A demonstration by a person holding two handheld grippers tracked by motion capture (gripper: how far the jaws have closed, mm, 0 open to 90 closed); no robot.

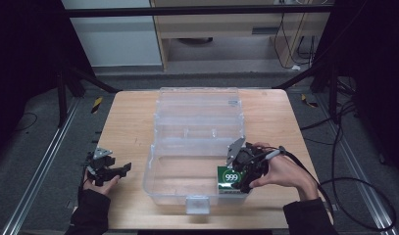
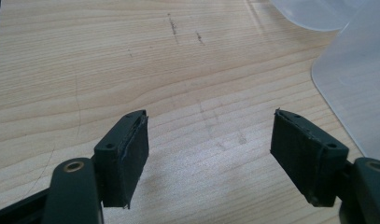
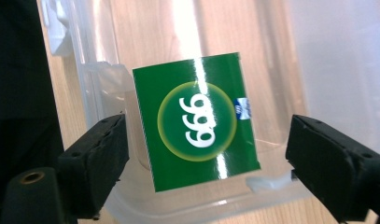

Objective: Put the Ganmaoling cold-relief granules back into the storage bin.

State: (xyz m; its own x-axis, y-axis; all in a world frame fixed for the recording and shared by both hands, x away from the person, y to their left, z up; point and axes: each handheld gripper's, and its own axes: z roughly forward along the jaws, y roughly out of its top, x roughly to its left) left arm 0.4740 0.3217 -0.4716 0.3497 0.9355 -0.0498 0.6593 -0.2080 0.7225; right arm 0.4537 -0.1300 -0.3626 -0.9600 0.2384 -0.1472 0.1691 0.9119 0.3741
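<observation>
Green box [image 3: 197, 122] marked 999 lies inside clear plastic bin [image 1: 187, 186], front right corner, between the parted, non-touching jaws of right gripper [image 1: 246, 172]; lift straight out without nudging it; left gripper [image 1: 109, 169] open over surface [image 2: 131, 70].

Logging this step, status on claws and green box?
Left claw open over bare table. Right claw open, green box free between jaws, inside clear bin. Nothing blocking.

In the high view the right gripper [image 1: 243, 172] and hand [image 1: 280, 171] cover part of the green box [image 1: 230, 178]; the clear bin [image 2: 360, 79] is cut off at the left gripper view's right edge
</observation>
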